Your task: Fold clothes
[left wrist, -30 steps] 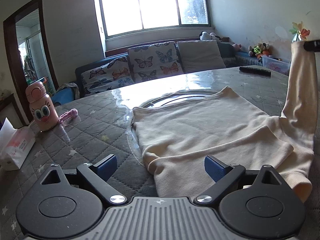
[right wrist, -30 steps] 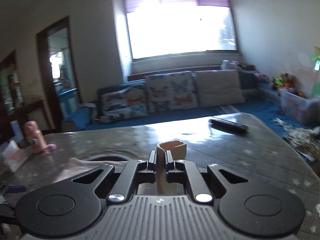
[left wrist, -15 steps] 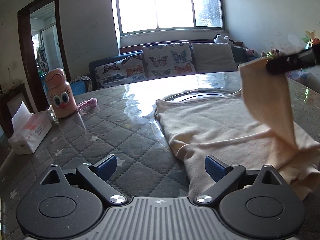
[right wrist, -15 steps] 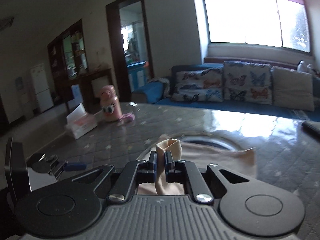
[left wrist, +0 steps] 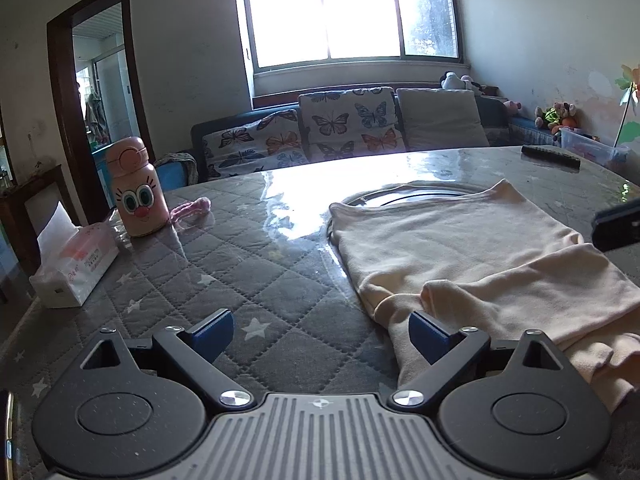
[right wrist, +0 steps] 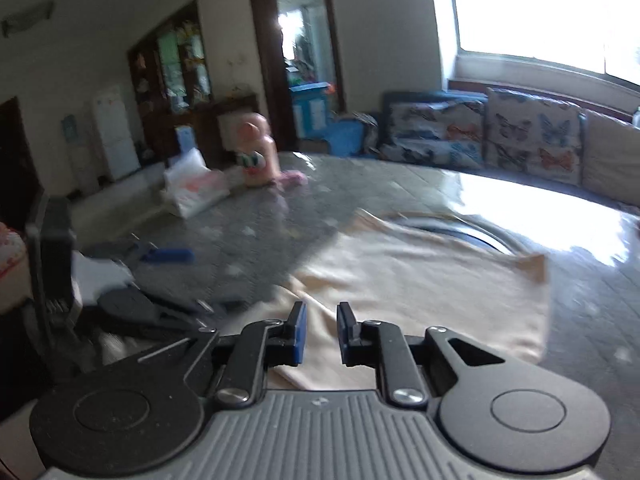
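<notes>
Your right gripper (right wrist: 321, 334): jaws opening, nothing pinched, over cream shirt (right wrist: 420, 280) | left gripper (left wrist: 320, 334): wide, empty | shirt flat on bench (left wrist: 248, 264)

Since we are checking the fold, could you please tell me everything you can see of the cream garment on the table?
The cream garment is a soft, knit-looking top lying flat on the grey quilted table cover. One sleeve is folded across its near part, with loose bunched folds at the near edge. Its far edge lies over a round glass turntable. The right claw, jaws opening, hovers over it with nothing pinched; the left claw stands open beside its near corner.
</notes>
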{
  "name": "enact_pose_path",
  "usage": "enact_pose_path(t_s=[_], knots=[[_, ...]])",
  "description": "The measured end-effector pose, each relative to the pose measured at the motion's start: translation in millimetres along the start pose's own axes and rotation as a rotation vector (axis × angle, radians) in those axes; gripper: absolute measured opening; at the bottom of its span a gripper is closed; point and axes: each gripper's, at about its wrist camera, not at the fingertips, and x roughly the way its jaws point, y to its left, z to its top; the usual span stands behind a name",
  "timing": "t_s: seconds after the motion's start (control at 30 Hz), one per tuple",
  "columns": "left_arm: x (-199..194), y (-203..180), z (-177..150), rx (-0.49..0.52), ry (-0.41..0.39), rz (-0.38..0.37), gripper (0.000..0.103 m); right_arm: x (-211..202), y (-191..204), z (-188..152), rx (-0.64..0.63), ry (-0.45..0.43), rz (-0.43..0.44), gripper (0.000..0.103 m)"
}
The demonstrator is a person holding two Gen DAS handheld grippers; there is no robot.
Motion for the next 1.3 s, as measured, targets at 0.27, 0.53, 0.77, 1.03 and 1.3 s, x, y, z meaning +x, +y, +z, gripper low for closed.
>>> enact_pose_path(t_s=[0.27,0.53,0.77,1.03,1.3], knots=[[-8,-30,0,0.095,-0.008,-0.146,0.057,-15,-48,-47,0.087,0.106,-0.128,0.025],[-3,-49,-11,0.154,0.027,-0.205,0.043,-24,-52,-65,0.023,0.109,-0.196,0.042],[-1,-53,-14,0.165,0.042,-0.229,0.014,-19,-54,-72,0.029,0.127,-0.198,0.042],[-15,-48,-8,0.138,0.014,-0.220,0.004,-20,-60,-73,0.044,0.130,-0.219,0.042],[-13,-41,-16,0.130,0.075,-0.216,0.004,-23,-63,-72,0.043,0.137,-0.223,0.042]])
